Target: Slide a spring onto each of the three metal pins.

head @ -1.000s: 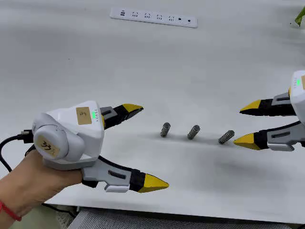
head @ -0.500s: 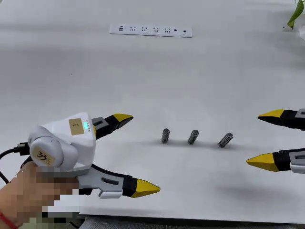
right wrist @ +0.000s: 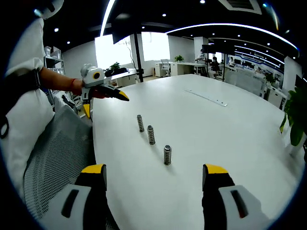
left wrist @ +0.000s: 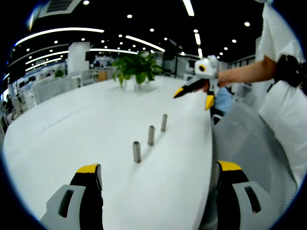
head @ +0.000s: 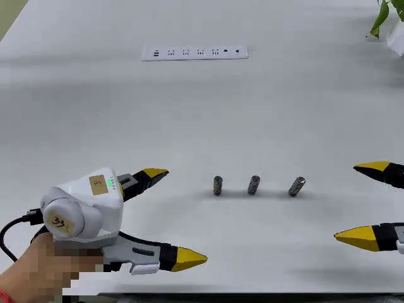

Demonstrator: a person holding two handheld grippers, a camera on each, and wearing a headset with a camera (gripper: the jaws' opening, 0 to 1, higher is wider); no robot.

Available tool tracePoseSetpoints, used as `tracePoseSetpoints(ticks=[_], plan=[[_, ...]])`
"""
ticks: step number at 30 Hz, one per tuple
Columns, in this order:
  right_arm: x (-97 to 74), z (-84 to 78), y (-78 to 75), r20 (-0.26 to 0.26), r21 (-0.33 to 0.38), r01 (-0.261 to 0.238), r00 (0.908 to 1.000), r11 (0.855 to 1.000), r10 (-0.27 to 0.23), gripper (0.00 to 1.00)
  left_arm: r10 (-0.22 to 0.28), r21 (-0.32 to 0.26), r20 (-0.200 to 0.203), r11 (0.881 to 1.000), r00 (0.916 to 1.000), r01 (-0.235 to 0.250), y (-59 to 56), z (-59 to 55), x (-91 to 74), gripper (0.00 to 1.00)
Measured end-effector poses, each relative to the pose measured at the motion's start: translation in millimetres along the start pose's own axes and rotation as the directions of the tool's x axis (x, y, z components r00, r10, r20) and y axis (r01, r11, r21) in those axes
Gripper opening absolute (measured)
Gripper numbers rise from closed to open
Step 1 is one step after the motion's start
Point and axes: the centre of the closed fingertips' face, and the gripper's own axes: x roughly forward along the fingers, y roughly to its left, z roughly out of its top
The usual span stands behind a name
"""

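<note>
My left hand-held gripper (head: 183, 214) sits in the lower left of the head view with its jaws spread wide and nothing between the yellow tips. My right hand-held gripper (head: 347, 202) comes in from the right edge at about the same height, its jaws also wide apart and holding nothing. Between the two, just right of the centre of the frame, three springs (head: 254, 184) stand upright in a short, evenly spaced row on the white worktop (head: 95, 126). Each seems to sit over a pin, but the pins are too small for me to tell apart from the coils. Both hand-held grippers are well apart from the row, one off each end of it. In the left gripper view the springs (left wrist: 151, 135) run away from me up the middle of the frame. In the right gripper view the nearest one (right wrist: 167, 155) stands just above the gap between my jaws. A white power strip (head: 194, 52) lies flat near the top of the head view, and a green plant (head: 379, 19) shows in the upper right corner.
</note>
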Motion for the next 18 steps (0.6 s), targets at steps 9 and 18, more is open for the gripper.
tracePoseSetpoints(ticks=[9,18], plan=[[-4.1,-6.6,-2.1,0.039,0.028,0.017,0.9991,0.999,-0.018,0.87,0.025,-0.023,-0.003,0.999,0.9997,-0.025,2.3,-3.4,3.5,1.00],[-3.6,-5.1,-2.3,0.057,0.039,0.024,0.9980,0.999,-0.026,0.87,0.031,-0.038,0.004,0.999,0.9995,-0.031,0.1,-3.5,6.7,1.00]])
